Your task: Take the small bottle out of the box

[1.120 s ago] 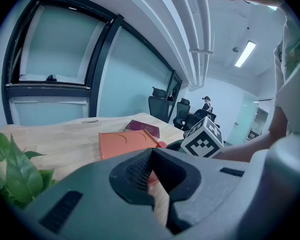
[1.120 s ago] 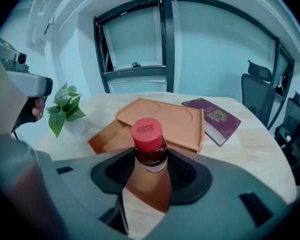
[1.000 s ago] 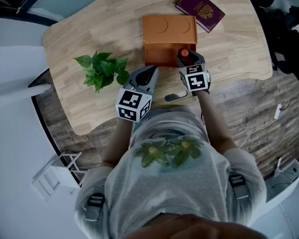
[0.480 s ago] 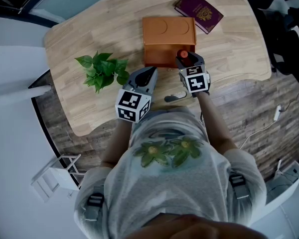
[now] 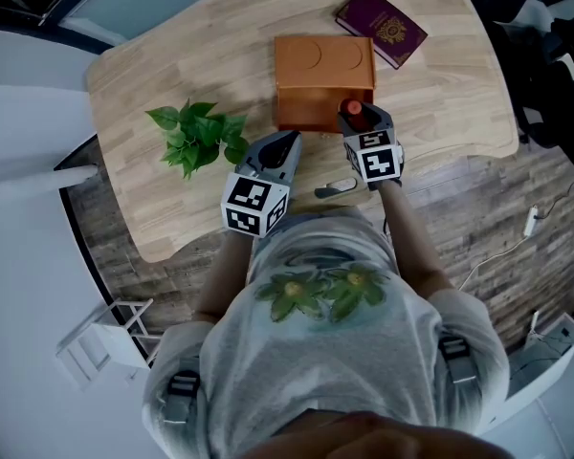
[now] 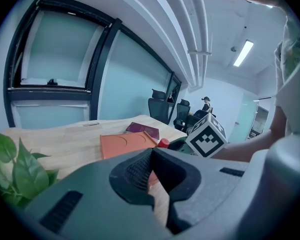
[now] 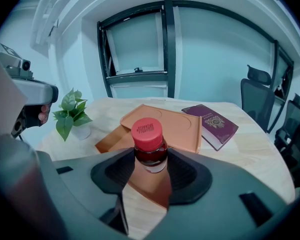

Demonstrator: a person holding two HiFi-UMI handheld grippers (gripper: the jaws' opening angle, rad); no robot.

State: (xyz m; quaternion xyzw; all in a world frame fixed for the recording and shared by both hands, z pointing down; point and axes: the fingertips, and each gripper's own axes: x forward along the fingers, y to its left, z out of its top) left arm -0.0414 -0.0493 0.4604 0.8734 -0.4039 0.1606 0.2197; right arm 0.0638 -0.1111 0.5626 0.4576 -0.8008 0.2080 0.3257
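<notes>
1. Small bottle (image 7: 150,145) is pictured clamped between the jaws of the right gripper (image 7: 151,160), gripped just below its red cap, at the near right corner of the orange box (image 7: 176,126) on a wooden table (image 5: 172,55).
2. Left gripper (image 6: 151,168) is held near the box's left front corner, apart from it. Its jaws are drawn together on nothing, and only a sliver of table and box is seen through them.
3. The step in hand is judged to be the lift-out. The bottle appears largely raised, though whether its base has cleared the box cannot be told from any view.
4. A straight upward pull is called for, with the bottle held upright and the squeeze even, since the grip is taken on a smooth, rounded shoulder where slipping could be expected.
5. Sideways travel is best delayed until the base is plainly above the rim, so that the light box is not dragged or tipped. The box could be steadied by the free gripper if it is seen to shift.
6. The bottle is shown as small and round, with a dark reddish-brown body and a pale band lower down. It is topped by a red screw cap whose raised lettering is too small to be read.
7. A maroon booklet (image 7: 212,124) lies just beyond the box, and a small green plant (image 5: 196,137) stands well to its left.
</notes>
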